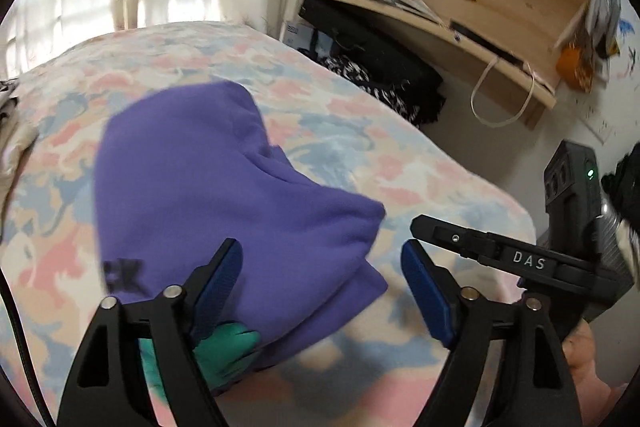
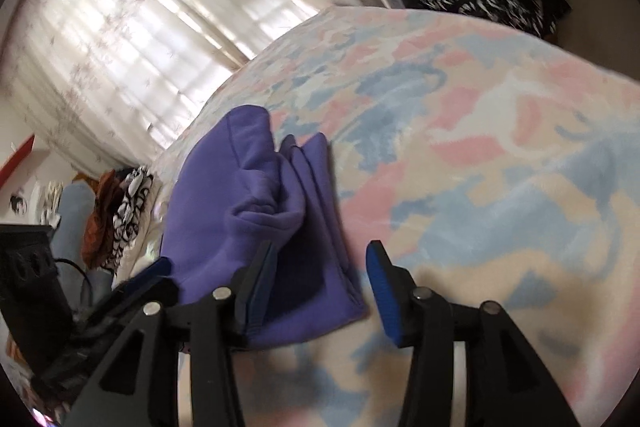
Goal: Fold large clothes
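A folded purple garment (image 1: 224,187) lies in a thick bundle on the pastel patterned bed cover (image 1: 340,131). It carries dark lettering (image 1: 124,275) and a teal patch (image 1: 228,343) near its front edge. My left gripper (image 1: 322,267) hovers open over the bundle's near right corner, with nothing pinched between its blue pads (image 1: 426,291). In the right wrist view the same garment (image 2: 240,211) shows stacked layers. My right gripper (image 2: 320,259) stands open over its near corner; the left pad (image 2: 260,283) overlaps the cloth without pressing on it. The right gripper's body (image 1: 500,255) shows at the right of the left wrist view.
A wooden shelf unit (image 1: 460,15) with boxes, papers and a yellow cloth stands beyond the bed. Dark bags and patterned clothes (image 1: 380,75) lie beneath it. More clothes (image 2: 120,211) are piled at the bed's far side, below the curtained window (image 2: 140,27).
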